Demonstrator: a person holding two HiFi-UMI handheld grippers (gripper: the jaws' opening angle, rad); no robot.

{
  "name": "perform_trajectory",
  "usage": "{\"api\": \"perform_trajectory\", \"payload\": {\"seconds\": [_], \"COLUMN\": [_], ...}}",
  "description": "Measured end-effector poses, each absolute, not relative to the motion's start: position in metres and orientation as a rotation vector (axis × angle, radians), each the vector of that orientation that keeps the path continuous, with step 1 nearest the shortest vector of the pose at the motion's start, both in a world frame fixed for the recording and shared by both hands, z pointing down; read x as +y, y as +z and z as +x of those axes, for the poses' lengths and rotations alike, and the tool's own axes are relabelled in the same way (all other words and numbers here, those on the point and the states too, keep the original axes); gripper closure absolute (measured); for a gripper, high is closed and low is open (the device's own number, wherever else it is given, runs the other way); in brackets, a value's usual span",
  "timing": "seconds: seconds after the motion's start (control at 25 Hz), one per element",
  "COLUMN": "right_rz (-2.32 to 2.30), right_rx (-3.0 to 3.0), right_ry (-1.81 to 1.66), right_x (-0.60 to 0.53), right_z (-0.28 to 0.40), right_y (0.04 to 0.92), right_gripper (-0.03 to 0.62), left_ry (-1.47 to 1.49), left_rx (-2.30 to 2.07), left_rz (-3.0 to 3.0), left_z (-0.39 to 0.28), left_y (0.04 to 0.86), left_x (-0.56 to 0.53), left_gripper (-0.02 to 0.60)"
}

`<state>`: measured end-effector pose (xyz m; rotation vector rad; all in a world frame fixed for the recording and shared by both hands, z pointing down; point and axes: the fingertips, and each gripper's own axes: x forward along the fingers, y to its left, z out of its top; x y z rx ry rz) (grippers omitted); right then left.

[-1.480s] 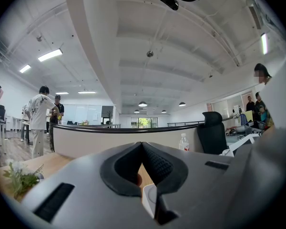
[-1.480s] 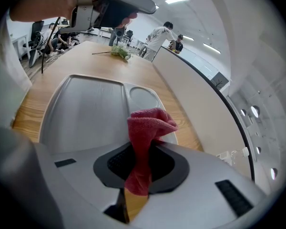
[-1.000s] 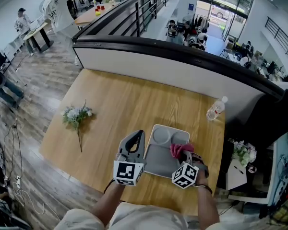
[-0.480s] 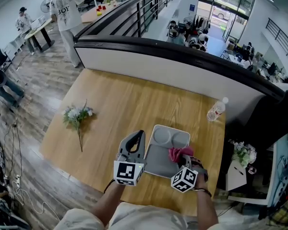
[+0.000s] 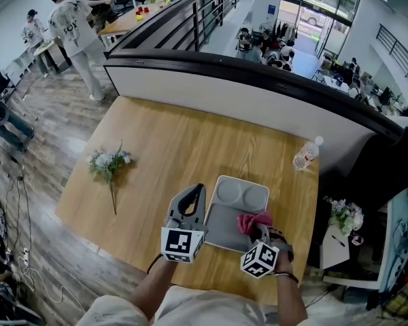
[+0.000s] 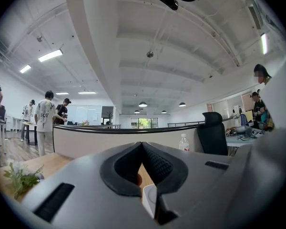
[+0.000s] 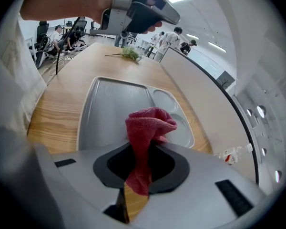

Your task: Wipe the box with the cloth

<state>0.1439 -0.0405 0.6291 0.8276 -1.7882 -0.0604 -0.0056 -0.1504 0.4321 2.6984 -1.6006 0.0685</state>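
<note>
Wiping step: cloth over the box.
My right gripper is clamped on the crumpled red cloth, with the grey compartmented plastic box just ahead. The left gripper is closed and empty. Next, I'd press down and sweep.

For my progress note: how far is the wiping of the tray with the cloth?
Done: the cloth is picked up, clamped in the right gripper. In hand: it is held over the gray tray's right side. Left: the wiping itself; no wiped area can be told apart. The left gripper is shut and empty beside the tray.
</note>
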Motion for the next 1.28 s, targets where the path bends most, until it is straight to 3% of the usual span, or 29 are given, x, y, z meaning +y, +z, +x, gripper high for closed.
{"api": "perform_trajectory", "payload": {"seconds": [1.28], "right_rz": [0.743], "right_rx": [-1.814], "right_ry": [0.021], "right_x": [0.025], "right_z": [0.120], "right_y": [0.623], "right_gripper": [0.513], "left_ry": [0.063], "left_rx": [-1.572], "left_rz": [2.708], "left_z": [-0.001], "left_y": [0.432], "left_x": [-0.146], "left_gripper": [0.569]}}
